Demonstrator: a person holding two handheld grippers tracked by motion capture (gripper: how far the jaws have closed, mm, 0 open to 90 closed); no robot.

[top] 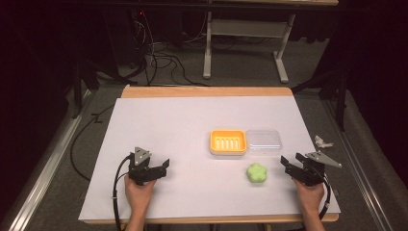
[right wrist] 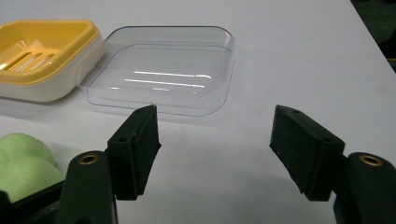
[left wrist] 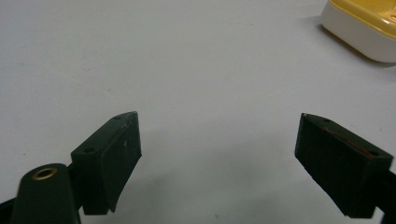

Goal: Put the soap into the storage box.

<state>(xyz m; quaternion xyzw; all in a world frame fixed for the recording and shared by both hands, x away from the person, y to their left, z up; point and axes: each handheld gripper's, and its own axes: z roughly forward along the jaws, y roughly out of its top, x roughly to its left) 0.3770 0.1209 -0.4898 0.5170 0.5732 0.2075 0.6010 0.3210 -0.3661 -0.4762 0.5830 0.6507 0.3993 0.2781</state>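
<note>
Gaping wide, each claw, left point(left wrist: 219, 154) and right point(right wrist: 215, 149), grips nothing.

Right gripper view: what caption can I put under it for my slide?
Open right gripper facing a clear lid, yellow soap dish and green soap.

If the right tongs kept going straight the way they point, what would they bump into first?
Most likely the clear plastic lid, lying open beside the yellow soap dish. It sits straight ahead of the open right tongs, with bare white tabletop between. The green flower-shaped soap lies off to the side.
</note>
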